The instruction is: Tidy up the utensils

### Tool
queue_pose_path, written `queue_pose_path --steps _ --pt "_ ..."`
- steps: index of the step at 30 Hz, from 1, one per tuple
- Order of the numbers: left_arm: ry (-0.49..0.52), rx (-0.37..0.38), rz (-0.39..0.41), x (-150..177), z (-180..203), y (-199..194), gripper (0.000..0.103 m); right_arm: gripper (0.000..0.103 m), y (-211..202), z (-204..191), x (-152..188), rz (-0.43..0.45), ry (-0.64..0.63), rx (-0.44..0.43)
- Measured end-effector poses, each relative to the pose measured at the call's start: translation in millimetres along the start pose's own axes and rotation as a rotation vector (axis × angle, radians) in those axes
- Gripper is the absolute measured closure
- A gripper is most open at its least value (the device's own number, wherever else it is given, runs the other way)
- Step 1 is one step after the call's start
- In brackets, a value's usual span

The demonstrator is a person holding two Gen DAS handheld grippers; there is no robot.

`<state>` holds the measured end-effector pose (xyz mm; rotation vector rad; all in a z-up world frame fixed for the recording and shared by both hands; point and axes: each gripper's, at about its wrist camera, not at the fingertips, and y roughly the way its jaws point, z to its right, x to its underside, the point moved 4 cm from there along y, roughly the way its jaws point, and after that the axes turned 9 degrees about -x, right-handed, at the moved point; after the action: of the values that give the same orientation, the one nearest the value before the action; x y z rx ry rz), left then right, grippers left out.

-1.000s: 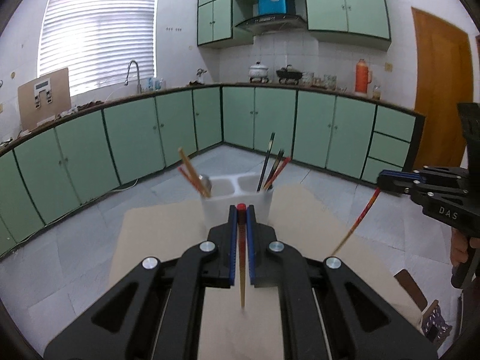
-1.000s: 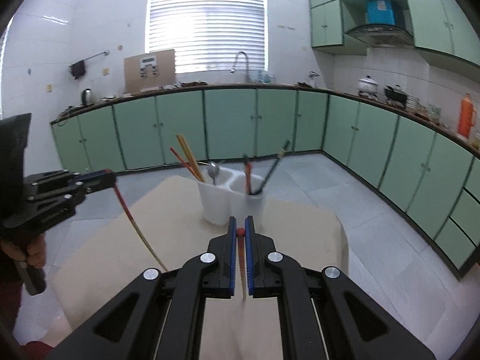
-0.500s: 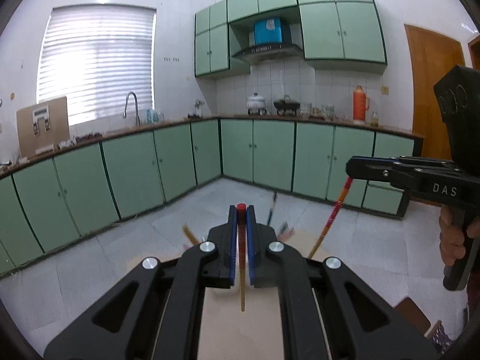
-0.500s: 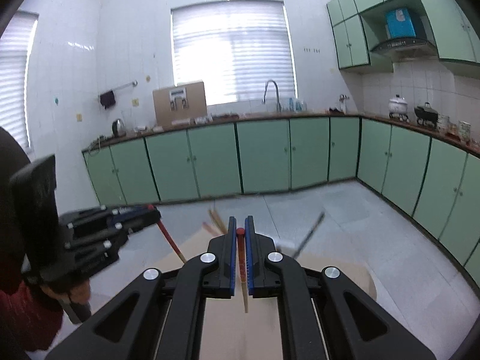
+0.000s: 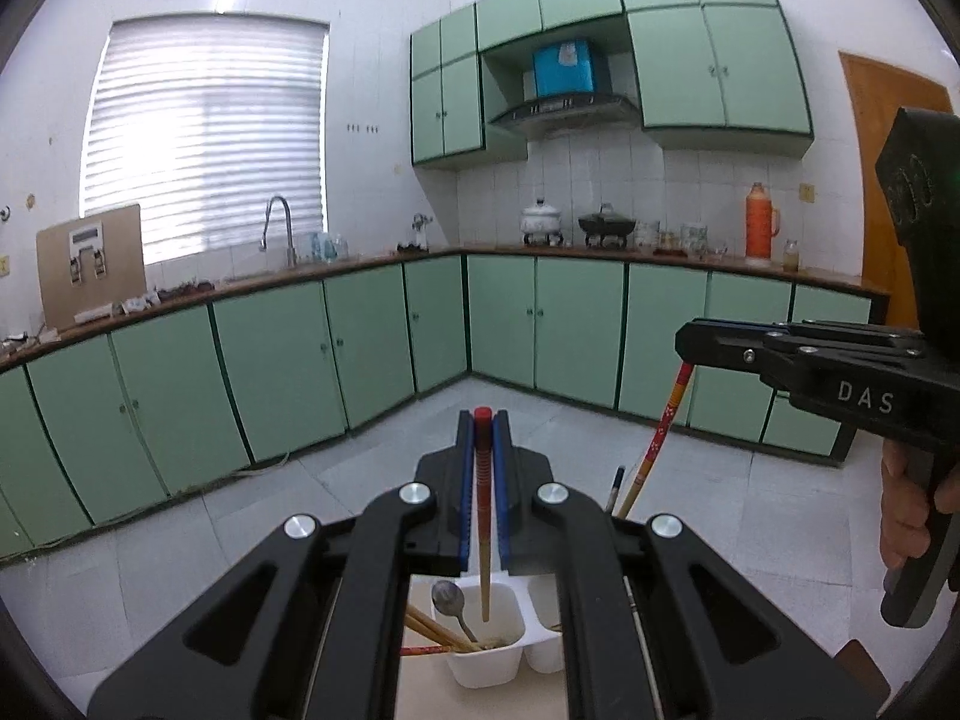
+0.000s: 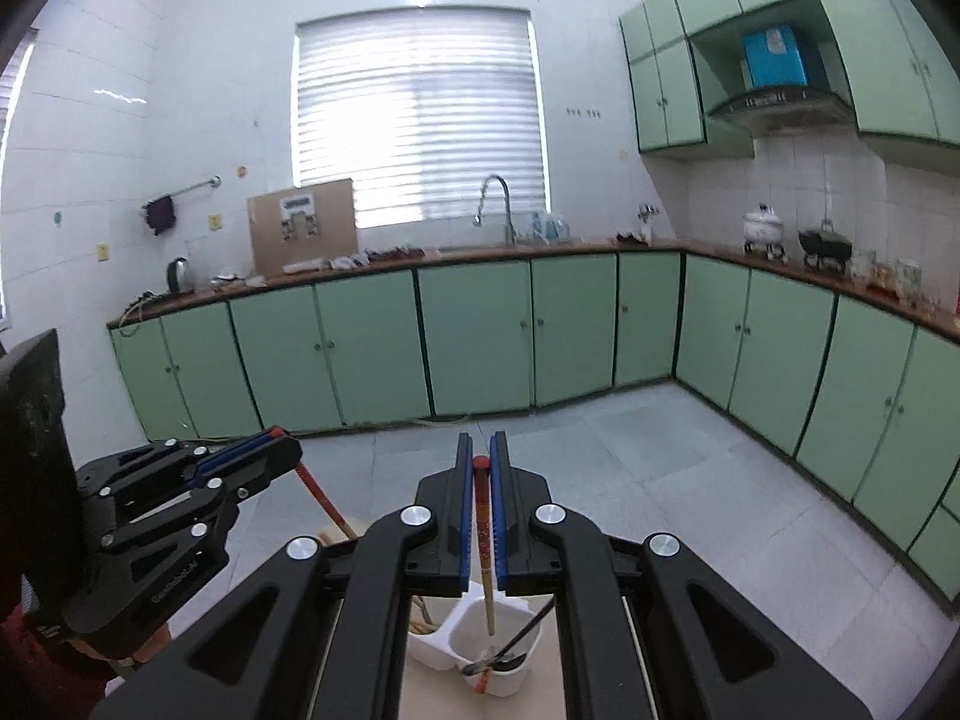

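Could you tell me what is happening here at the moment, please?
A person is sorting utensils with two handheld grippers. The left gripper and the right gripper are each shut on a red-topped chopstick, hanging point-down over a white two-compartment holder that already contains chopsticks and a spoon.

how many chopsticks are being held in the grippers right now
2. One chopstick is clamped in the left gripper, hanging over the white holder. The other chopstick is in the right gripper. More sit in the holder, partly hidden.
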<state>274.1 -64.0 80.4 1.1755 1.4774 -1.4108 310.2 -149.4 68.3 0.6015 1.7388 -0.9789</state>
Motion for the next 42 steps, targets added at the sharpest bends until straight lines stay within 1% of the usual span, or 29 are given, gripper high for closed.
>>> queue_pose_path --steps 5,12,14,16,17,18,19,20,21,22,23,24,25,27,29,33,34,36,39,42 --pt "0.003 0.006 -0.070 23.3 1.0 36.1 0.098 0.098 25.0 15.5 26.5 -0.049 0.028 0.001" --pt "0.010 0.001 -0.154 52.8 -1.9 69.0 0.098 0.097 47.7 17.8 54.0 -0.135 0.045 -0.026" --pt "0.008 0.000 -0.174 58.5 -5.9 73.6 0.095 0.095 48.1 17.7 60.0 -0.149 0.048 -0.025" --pt "-0.003 0.003 -0.181 63.4 -11.6 71.6 0.095 0.086 41.7 18.4 61.8 -0.137 0.061 -0.019" --pt "-0.009 0.002 -0.181 64.6 -14.0 69.3 0.091 0.077 38.3 19.9 62.2 -0.130 0.068 -0.015" --pt "-0.014 0.001 -0.178 64.7 -16.5 66.6 0.084 0.069 31.9 21.8 61.9 -0.118 0.078 -0.004" --pt "-0.022 0.000 -0.171 64.2 -20.1 61.5 0.080 0.066 25.5 22.9 61.5 -0.107 0.084 0.006" --pt "-0.028 -0.003 -0.157 63.0 -23.9 54.6 0.070 0.061 15.7 24.1 61.4 -0.090 0.086 0.017" --pt "-0.031 -0.007 -0.146 62.5 -26.2 48.7 0.063 0.056 6.9 24.6 61.8 -0.075 0.088 0.028" --pt "-0.033 -0.016 -0.126 61.5 -29.5 39.4 0.059 0.051 -1.0 25.0 62.3 -0.061 0.091 0.042" --pt "-0.037 -0.023 -0.115 61.2 -31.5 31.9 0.050 0.045 -11.4 24.9 63.5 -0.041 0.095 0.056" --pt "-0.043 -0.029 -0.105 61.4 -33.6 24.5 0.043 0.042 -20.4 24.4 64.9 -0.026 0.098 0.060" --pt "-0.052 -0.033 -0.095 62.2 -35.6 14.3 0.040 0.041 -29.2 23.6 67.6 -0.014 0.103 0.064" --pt "-0.063 -0.038 -0.081 64.5 -38.2 -1.0 0.031 0.033 -43.6 20.2 73.3 0.007 0.111 0.080" --pt "-0.068 -0.054 -0.070 69.0 -39.3 -18.0 0.025 0.030 -58.3 15.5 82.9 0.021 0.112 0.090" --pt "-0.085 -0.077 -0.060 81.6 -40.4 -49.7 0.013 0.019 -80.3 0.6 102.8 0.034 0.122 0.107" --pt "-0.088 -0.082 -0.056 85.3 -40.0 -58.4 0.013 0.018 -84.2 -3.2 106.7 0.036 0.122 0.107" --pt "-0.084 -0.096 -0.055 91.3 -38.9 -71.9 0.008 0.012 -92.1 -12.4 115.0 0.039 0.122 0.110" --pt "-0.077 -0.106 -0.061 98.6 -36.4 -90.6 0.006 0.006 -101.0 -29.9 123.4 0.044 0.109 0.105" --pt "-0.072 -0.111 -0.072 104.9 -36.1 -107.6 0.005 0.006 -107.3 -43.9 128.4 0.047 0.104 0.087"
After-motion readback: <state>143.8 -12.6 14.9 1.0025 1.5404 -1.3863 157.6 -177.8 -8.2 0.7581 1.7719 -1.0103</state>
